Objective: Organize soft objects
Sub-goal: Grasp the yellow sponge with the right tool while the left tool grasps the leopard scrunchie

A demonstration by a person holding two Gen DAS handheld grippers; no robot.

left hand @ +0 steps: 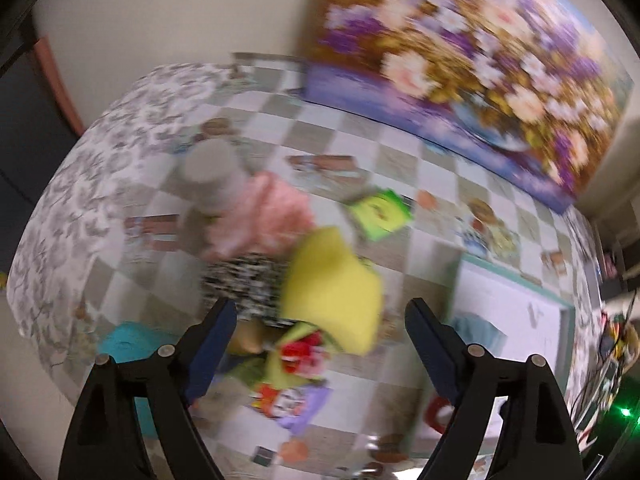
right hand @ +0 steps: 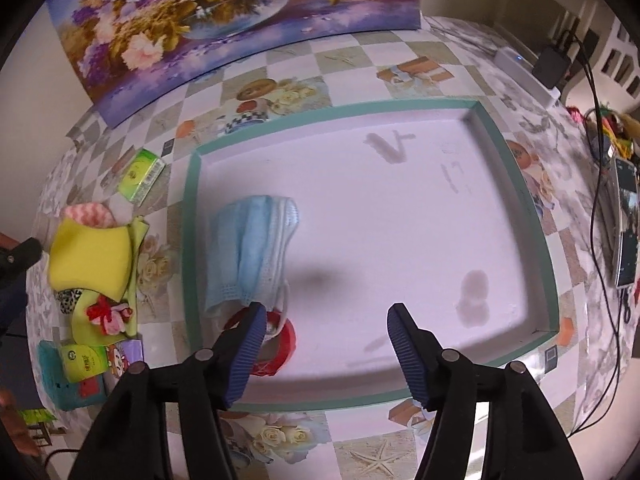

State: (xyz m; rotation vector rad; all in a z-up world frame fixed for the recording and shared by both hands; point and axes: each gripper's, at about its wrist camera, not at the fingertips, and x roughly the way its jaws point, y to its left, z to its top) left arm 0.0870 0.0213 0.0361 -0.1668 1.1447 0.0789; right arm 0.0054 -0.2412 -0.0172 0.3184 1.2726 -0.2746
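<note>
My right gripper (right hand: 326, 312) hangs open above a white tray with a teal rim (right hand: 192, 216), nothing between its fingers. A folded blue face mask (right hand: 256, 248) lies in the tray's left part. A red band (right hand: 286, 340) sits by the left fingertip. Left of the tray lies a heap: a yellow cloth (right hand: 92, 260), a pink chevron cloth (right hand: 88, 216) and a red bow (right hand: 106, 312). The left wrist view is blurred. There my left gripper (left hand: 320, 316) is open above the yellow cloth (left hand: 332, 288), a pink cloth (left hand: 260, 216) and a black-and-white piece (left hand: 244, 284), holding nothing.
A floral painting (right hand: 224, 20) leans on the wall behind the checkered tablecloth. A green box (right hand: 140, 176) and tissue packs (right hand: 84, 364) lie near the heap. A grey cylinder (left hand: 212, 176) stands by the pink cloth. A phone (right hand: 626, 220) and cables occupy the right edge.
</note>
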